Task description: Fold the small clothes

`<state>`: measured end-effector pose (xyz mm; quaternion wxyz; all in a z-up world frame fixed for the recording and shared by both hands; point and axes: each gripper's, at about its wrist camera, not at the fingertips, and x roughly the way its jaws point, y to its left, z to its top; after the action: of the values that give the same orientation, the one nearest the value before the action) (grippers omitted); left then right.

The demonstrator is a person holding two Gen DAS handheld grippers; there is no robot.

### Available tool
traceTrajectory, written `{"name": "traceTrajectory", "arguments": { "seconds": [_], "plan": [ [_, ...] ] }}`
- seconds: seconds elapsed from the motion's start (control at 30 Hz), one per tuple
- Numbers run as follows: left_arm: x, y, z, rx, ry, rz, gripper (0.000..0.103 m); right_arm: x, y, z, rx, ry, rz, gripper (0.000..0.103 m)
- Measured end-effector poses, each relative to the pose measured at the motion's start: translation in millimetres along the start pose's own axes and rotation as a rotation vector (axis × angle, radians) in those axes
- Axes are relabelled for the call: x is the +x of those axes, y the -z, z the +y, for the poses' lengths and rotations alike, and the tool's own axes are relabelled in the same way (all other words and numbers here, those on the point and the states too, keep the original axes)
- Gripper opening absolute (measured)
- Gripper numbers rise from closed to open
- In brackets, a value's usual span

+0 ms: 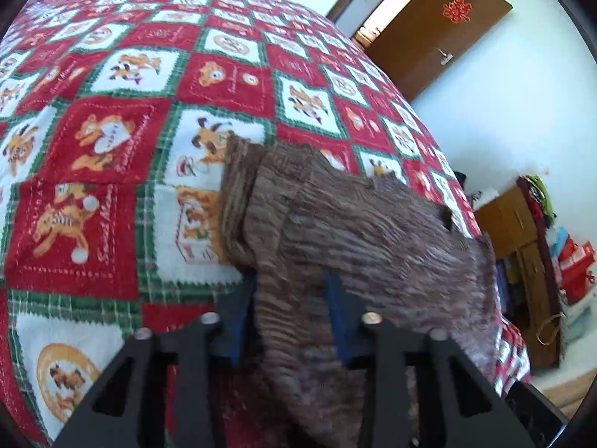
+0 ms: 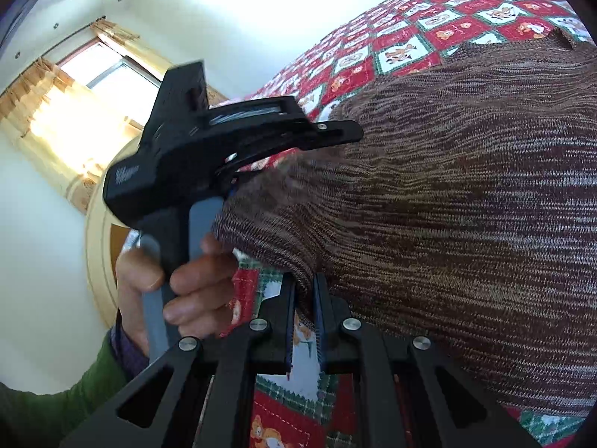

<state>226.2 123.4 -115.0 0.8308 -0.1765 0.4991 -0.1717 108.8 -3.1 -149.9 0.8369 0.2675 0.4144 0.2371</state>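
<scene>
Bedroom light falls on a red, white and green patchwork quilt (image 1: 112, 142), where the brown knit sweater (image 1: 335, 216) lies partly lifted. Left gripper (image 1: 291, 321) stands narrow with a bunched fold between its jaws; whether the pads press is unclear. Right gripper (image 2: 304, 321) pinches the sweater's edge. A fold seems underway; next, carry the cloth across evenly. The sweater's far side is cut off.

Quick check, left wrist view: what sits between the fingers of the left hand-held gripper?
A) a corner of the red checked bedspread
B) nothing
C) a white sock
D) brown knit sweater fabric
D: a bunched fold of the brown knit sweater runs down between the blue pads of the left hand-held gripper, lifted above the red checked bedspread.
</scene>
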Motion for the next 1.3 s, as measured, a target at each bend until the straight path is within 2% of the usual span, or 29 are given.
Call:
{"name": "traceTrajectory", "arguments": {
  "seconds": [0.03, 0.07, 0.1, 0.17, 0.27, 0.33, 0.4, 0.47, 0.5, 0.57, 0.6, 0.63, 0.7, 0.87, 1.03, 1.13, 1.3],
  "plan": [
    [1, -1, 2, -0.001, -0.009, -0.005, 0.022, -2, 0, 1, 0.003, -0.004, 0.003, 0.012],
    [0, 0, 5, 0.0, -0.017, -0.01, 0.019, -8, -1, 1, 0.011, -0.016, 0.001, 0.012],
    [-1, 1, 7, 0.003, -0.012, -0.011, 0.019, -20, -3, 1, 0.019, -0.023, -0.026, 0.012],
    [-4, 3, 11, 0.011, -0.009, -0.01, 0.019, -51, -10, -5, 0.033, 0.021, -0.116, 0.012],
    [-4, 1, 11, 0.015, -0.013, -0.011, 0.022, -86, -31, -26, 0.083, 0.148, -0.226, 0.012],
    [-3, 1, 10, 0.016, -0.016, -0.011, 0.029, -93, -51, -46, 0.117, 0.318, -0.238, 0.01],
    [-1, 0, 7, 0.02, -0.016, -0.014, 0.038, -93, -61, -62, 0.12, 0.397, -0.255, 0.01],
    [1, 1, 0, 0.039, -0.031, -0.021, 0.043, -73, -64, -80, 0.13, 0.432, -0.202, 0.009],
    [1, 2, -2, 0.052, -0.047, -0.027, 0.042, -62, -62, -90, 0.142, 0.417, -0.188, 0.006],
    [3, 4, -8, 0.09, -0.086, -0.037, 0.035, -65, -58, -94, 0.151, 0.388, -0.218, 0.005],
    [3, 4, -10, 0.098, -0.102, -0.043, 0.025, -67, -60, -95, 0.166, 0.381, -0.211, 0.005],
    [3, 4, -9, 0.091, -0.108, -0.046, 0.019, -67, -59, -96, 0.17, 0.375, -0.211, 0.005],
    [1, 2, -7, 0.064, -0.089, -0.049, 0.014, -65, -61, -99, 0.172, 0.365, -0.22, 0.005],
    [-12, 0, -26, 0.093, -0.059, -0.087, 0.012, -67, -60, -101, 0.173, 0.361, -0.227, 0.005],
    [-29, 3, -78, 0.217, -0.016, -0.14, 0.011, -88, -59, -104, 0.221, 0.293, -0.298, 0.008],
    [-24, 14, -110, 0.297, 0.039, -0.116, 0.011, -110, -59, -105, 0.228, 0.277, -0.371, 0.008],
    [4, 47, -146, 0.38, 0.064, -0.029, 0.011, -128, -57, -120, 0.307, 0.257, -0.421, 0.009]
  ]
}}
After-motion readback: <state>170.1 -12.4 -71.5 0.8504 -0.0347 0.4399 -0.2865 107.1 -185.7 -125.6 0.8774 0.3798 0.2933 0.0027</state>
